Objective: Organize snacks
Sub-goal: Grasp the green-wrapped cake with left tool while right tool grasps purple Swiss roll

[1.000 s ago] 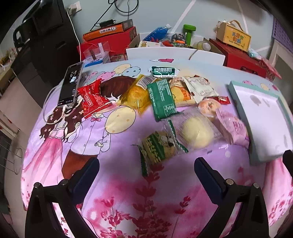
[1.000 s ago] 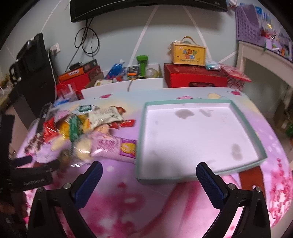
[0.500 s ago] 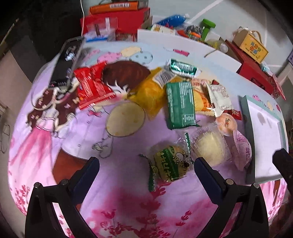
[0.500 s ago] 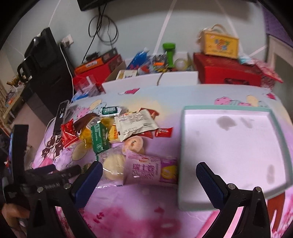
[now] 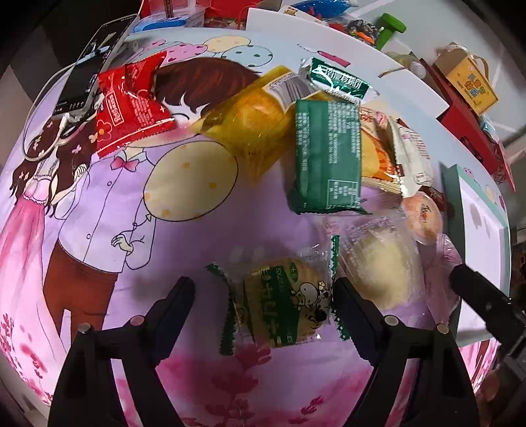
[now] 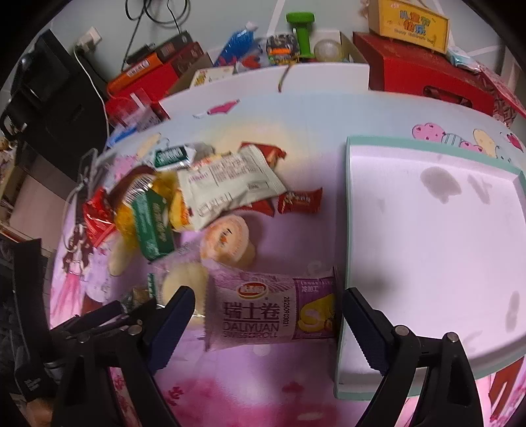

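A pile of wrapped snacks lies on a cartoon-print tablecloth. My left gripper (image 5: 263, 297) is open, its fingers on either side of a green-and-yellow cake packet (image 5: 282, 305). My right gripper (image 6: 268, 308) is open around a purple Swiss roll packet (image 6: 269, 313), which lies against the left rim of a teal-edged white tray (image 6: 427, 249). The tray holds nothing. Other snacks: a dark green packet (image 5: 325, 157), a yellow bag (image 5: 253, 131), a red packet (image 5: 131, 105), a clear-wrapped pale bun (image 5: 381, 266), a jelly cup (image 6: 227, 243).
A phone on a cable (image 5: 95, 62) lies at the cloth's far left edge. Red boxes (image 6: 424, 72), a yellow carton (image 6: 407, 23) and a green bottle (image 6: 302, 29) stand behind the table. The right gripper's finger (image 5: 486, 305) shows in the left wrist view.
Both grippers have moved down and forward toward the snacks. The left now straddles the green-and-yellow packet, the right straddles the purple Swiss roll. Both stay open.
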Available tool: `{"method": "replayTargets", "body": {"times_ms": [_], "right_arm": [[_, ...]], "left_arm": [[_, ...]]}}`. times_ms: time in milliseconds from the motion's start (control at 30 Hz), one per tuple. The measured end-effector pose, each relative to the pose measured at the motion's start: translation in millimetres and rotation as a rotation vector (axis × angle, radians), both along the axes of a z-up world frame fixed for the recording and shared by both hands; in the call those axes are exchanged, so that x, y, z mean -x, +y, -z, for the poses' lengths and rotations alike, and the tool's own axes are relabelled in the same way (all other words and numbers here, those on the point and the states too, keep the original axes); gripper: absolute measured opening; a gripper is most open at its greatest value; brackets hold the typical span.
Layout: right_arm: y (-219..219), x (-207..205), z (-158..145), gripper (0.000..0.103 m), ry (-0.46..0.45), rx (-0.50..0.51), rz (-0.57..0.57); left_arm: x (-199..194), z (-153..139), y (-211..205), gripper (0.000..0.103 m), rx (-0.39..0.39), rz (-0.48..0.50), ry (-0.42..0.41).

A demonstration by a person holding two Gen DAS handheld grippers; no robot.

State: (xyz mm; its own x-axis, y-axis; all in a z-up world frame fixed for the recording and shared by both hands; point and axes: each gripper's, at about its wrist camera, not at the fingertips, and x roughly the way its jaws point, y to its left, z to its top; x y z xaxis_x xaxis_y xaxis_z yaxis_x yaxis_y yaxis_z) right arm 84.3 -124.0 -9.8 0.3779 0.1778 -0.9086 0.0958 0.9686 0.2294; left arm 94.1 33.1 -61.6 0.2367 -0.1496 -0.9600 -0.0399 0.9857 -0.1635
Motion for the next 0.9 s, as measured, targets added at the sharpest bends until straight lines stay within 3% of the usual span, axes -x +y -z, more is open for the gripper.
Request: {"method": "replayTargets", "body": {"times_ms": [100,233,433,733,900], "right_arm": [[0,-3,8,0.092,0.019,0.016,0.005],[-1,-7,13,0.092,0.033,0.032,0.014],[4,-6,11,0.092,0.038,0.067,0.001],[29,-5,5,0.09,0.033,0.088,-0.071],[23,-13,17,0.088,0.061,0.116,-0.033]], "left_arm": [[0,6,1,0.086,-0.006,-0.007,-0.006],[1,12,5,0.072,-0.04,-0.023,-0.02],[-1,11,27,0.064,-0.026,-0.04,-0.038],[-1,4,71,0.063,-0.04,-0.087,-0.039],[-7,6,89,0.063,-0.039,-0.094,-0.036]]}}
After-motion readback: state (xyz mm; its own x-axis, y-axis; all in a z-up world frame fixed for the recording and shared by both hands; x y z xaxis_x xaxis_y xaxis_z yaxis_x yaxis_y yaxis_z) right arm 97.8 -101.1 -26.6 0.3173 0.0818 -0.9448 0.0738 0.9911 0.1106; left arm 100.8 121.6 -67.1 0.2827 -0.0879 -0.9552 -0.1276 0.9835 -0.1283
